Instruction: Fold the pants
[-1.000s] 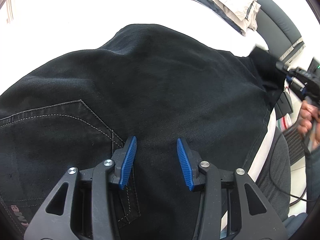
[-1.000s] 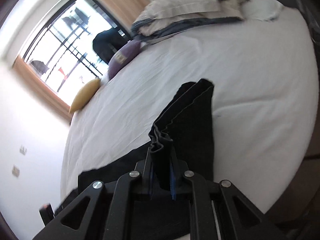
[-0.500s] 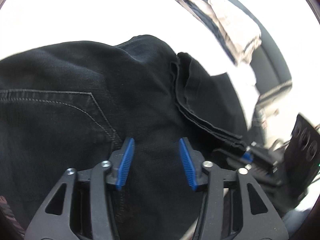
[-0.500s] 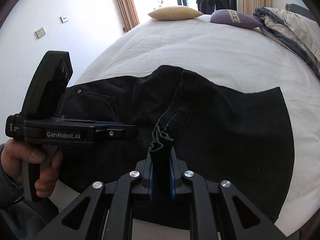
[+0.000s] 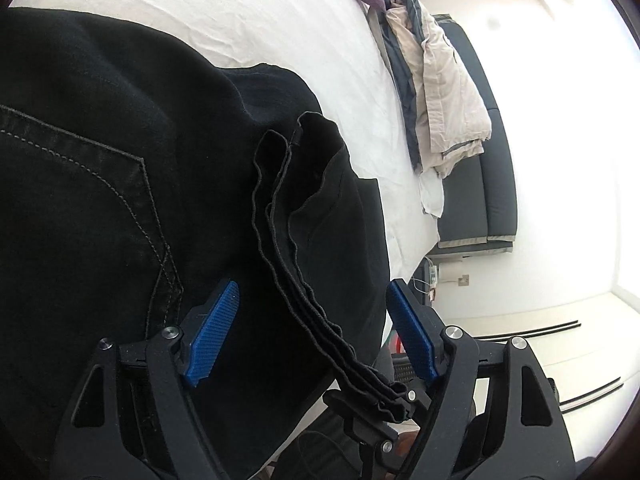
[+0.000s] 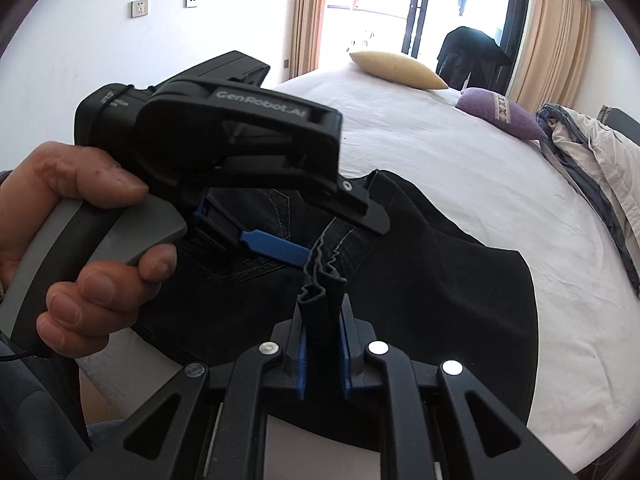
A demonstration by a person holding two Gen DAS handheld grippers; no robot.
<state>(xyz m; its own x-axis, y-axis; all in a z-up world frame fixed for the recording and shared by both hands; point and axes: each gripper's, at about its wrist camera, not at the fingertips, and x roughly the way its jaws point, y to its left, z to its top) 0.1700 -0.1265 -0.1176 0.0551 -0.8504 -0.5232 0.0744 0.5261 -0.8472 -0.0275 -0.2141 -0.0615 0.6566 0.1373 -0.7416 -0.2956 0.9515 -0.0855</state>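
One pair of black pants on one white bed, with two handheld grippers.

Counted: one left gripper, one right gripper, two pillows—one yellow pillow, one purple pillow—one rumpled duvet, two wall sockets.

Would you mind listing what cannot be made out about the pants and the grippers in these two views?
- Waistband of the black pants: cut off by the left edge of the left wrist view.
- Pants beneath the left gripper: hidden by its body in the right wrist view.
- Right gripper pads: mostly covered by the bunched hem they clamp.
- Right gripper in the left wrist view: only part shows, behind the hem.
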